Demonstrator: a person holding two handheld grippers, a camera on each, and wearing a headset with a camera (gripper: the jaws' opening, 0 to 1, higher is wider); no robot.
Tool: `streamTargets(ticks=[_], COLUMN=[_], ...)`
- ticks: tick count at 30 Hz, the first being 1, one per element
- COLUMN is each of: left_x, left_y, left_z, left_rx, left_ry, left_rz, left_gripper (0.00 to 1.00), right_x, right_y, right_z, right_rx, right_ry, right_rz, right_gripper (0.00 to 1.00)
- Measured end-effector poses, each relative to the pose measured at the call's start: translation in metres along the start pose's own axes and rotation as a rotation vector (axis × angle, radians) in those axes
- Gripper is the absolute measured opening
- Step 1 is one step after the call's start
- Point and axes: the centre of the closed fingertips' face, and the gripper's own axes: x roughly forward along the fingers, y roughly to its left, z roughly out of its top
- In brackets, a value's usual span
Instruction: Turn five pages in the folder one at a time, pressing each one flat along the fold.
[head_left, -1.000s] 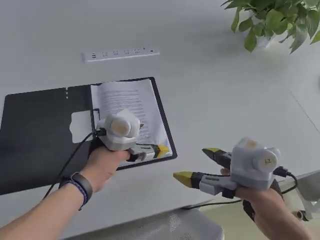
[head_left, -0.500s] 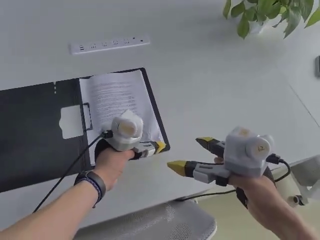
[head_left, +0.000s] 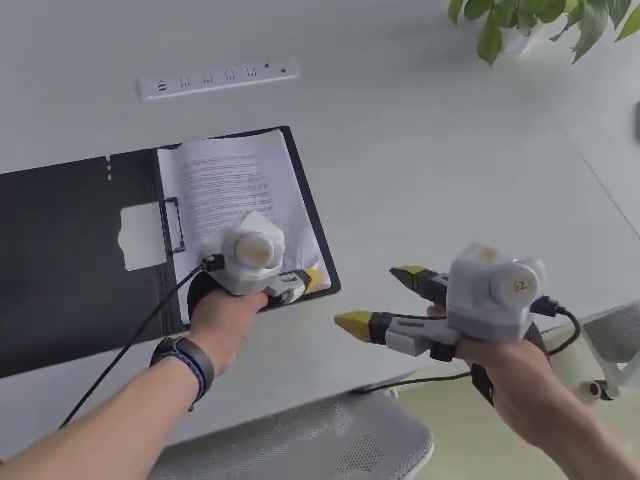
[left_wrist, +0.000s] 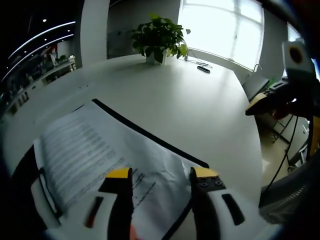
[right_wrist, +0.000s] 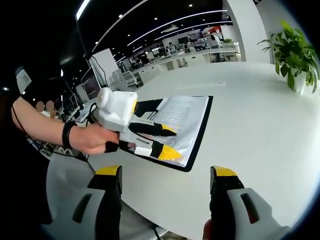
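Observation:
The black folder (head_left: 70, 270) lies open on the white table (head_left: 430, 160), with a printed page (head_left: 235, 195) on its right half. My left gripper (head_left: 305, 285) hovers low over the page's bottom right corner. In the left gripper view its jaws stand open (left_wrist: 162, 175) with the page (left_wrist: 90, 150) lying under and between them, and the corner paper bulges slightly. My right gripper (head_left: 380, 297) hangs open to the right of the folder at the table's front edge, holding nothing. The right gripper view (right_wrist: 166, 172) looks across at the left gripper (right_wrist: 135, 132) and the folder (right_wrist: 197, 137).
A white power strip (head_left: 218, 78) lies beyond the folder at the back. A potted plant (head_left: 540, 25) stands at the far right corner. A grey chair (head_left: 310, 445) sits below the front edge. Cables trail from both grippers.
The head camera has shifted, sliding the whole picture. My left gripper stays at the page's lower right corner; the right one has hardly moved.

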Motion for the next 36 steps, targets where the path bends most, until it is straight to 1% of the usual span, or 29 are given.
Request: streamTargets(ticks=[5, 10, 14, 17, 22, 26, 28, 32, 34, 36], left_x=[-0.002, -0.001, -0.001, -0.001, 0.000, 0.000, -0.003, -0.006, -0.007, -0.009], left_y=[-0.009, -0.016, -0.021, -0.028, -0.033, -0.033, -0.032, -0.031, -0.030, -0.031], left_z=[-0.001, 0.000, 0.000, 0.000, -0.003, -0.003, 0.001, 0.004, 0.005, 0.006], left_rx=[0.019, 0.033, 0.034, 0.046, 0.029, 0.016, 0.003, -0.011, -0.014, -0.016], left_ry=[-0.003, -0.012, -0.016, -0.018, -0.010, -0.010, -0.026, -0.040, -0.047, -0.049], left_rz=[0.001, -0.013, -0.031, -0.059, -0.080, -0.081, -0.079, -0.086, -0.088, -0.088], left_gripper=[0.37, 0.28, 0.21, 0.11, 0.03, 0.01, 0.00, 0.00, 0.00, 0.00], right_x=[0.000, 0.000, 0.000, 0.000, 0.004, 0.010, 0.015, 0.025, 0.032, 0.039], right_y=[0.000, 0.000, 0.000, -0.001, -0.001, -0.004, -0.008, -0.016, -0.019, -0.020], right_z=[-0.001, -0.002, -0.004, -0.004, -0.004, -0.002, 0.002, 0.009, 0.017, 0.028], right_rx=[0.002, 0.004, 0.008, 0.008, 0.008, 0.008, 0.009, 0.019, 0.049, 0.115], right_ry=[0.003, 0.006, 0.007, 0.008, 0.013, 0.014, 0.010, 0.004, -0.019, -0.057], right_rz=[-0.001, -0.001, -0.002, -0.001, 0.006, 0.010, 0.013, 0.021, 0.035, 0.058], right_gripper=[0.71, 0.70, 0.70, 0.70, 0.70, 0.69, 0.69, 0.68, 0.65, 0.63])
